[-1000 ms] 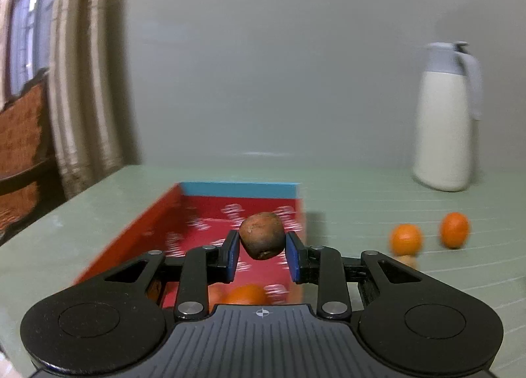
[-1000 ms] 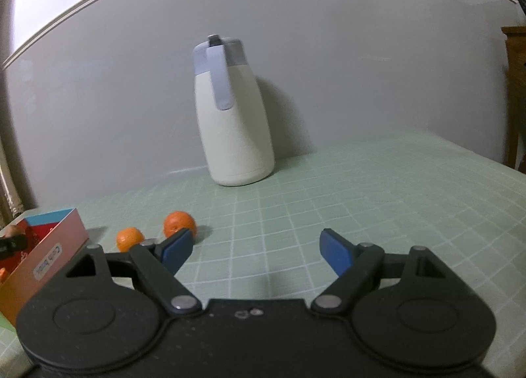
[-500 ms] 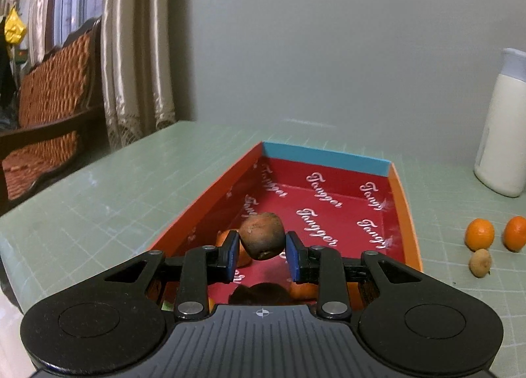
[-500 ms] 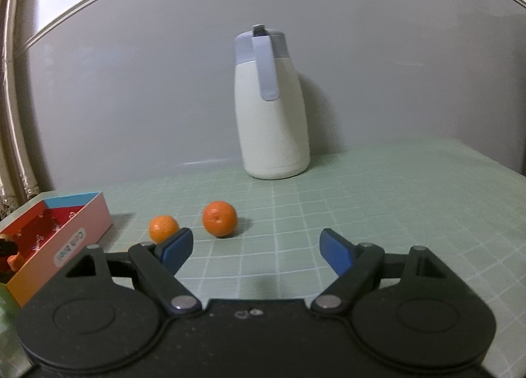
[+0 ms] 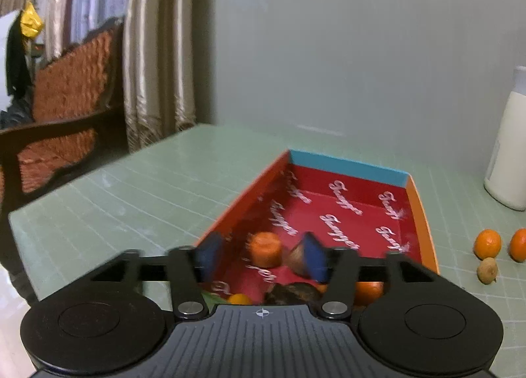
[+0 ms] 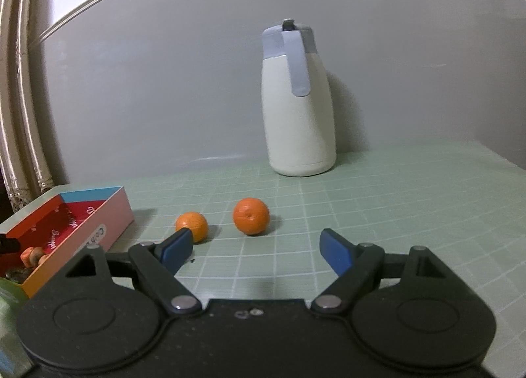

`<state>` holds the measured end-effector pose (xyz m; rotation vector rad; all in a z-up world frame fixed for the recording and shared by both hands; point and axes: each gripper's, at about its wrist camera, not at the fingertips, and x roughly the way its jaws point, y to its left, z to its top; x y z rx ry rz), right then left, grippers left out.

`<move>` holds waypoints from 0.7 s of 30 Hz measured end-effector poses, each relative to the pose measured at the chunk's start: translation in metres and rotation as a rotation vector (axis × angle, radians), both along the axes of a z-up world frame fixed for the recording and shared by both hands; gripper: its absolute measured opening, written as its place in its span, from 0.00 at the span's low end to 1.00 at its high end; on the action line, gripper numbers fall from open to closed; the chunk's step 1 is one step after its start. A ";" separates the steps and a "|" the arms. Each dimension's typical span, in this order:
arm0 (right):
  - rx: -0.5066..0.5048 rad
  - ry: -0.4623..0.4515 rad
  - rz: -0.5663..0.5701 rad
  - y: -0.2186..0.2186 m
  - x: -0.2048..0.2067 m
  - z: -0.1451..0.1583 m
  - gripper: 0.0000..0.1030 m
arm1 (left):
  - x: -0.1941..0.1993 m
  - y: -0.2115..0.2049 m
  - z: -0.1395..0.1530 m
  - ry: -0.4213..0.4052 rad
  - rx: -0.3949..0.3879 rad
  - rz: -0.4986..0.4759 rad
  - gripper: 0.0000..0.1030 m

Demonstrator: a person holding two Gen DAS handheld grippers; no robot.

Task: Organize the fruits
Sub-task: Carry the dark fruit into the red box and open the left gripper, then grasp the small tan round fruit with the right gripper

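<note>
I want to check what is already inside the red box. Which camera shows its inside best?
The left wrist view: it looks straight down into the red box, showing its printed floor and fruit at the near end. The right wrist view catches the box only at its left edge, side-on, with its inside mostly hidden.

Dim, flat indoor light. Left view smeared by motion blur, the blue fingertips softest; right view sharper, soft shadow right of the jug. Fisheye bends the frame edges.

Table: box, jug, 2 oranges
</note>
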<state>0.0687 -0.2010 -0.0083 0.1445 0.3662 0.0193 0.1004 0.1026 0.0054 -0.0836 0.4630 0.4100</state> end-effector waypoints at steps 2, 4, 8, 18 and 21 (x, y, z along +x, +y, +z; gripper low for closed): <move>0.002 0.004 0.013 0.005 0.002 0.000 0.82 | -0.007 0.000 0.003 -0.018 0.013 -0.004 0.60; 0.002 0.007 0.027 0.010 0.005 0.000 0.82 | -0.013 0.001 0.005 -0.025 0.023 -0.009 0.60; -0.002 0.014 0.054 0.024 0.011 -0.001 0.82 | -0.023 0.004 0.005 -0.033 0.029 -0.013 0.60; -0.001 0.044 0.099 0.050 0.026 -0.005 0.82 | -0.042 0.005 0.003 -0.068 0.082 -0.016 0.70; 0.006 0.055 0.103 0.055 0.030 -0.006 0.81 | -0.046 0.005 0.001 -0.071 0.095 -0.015 0.71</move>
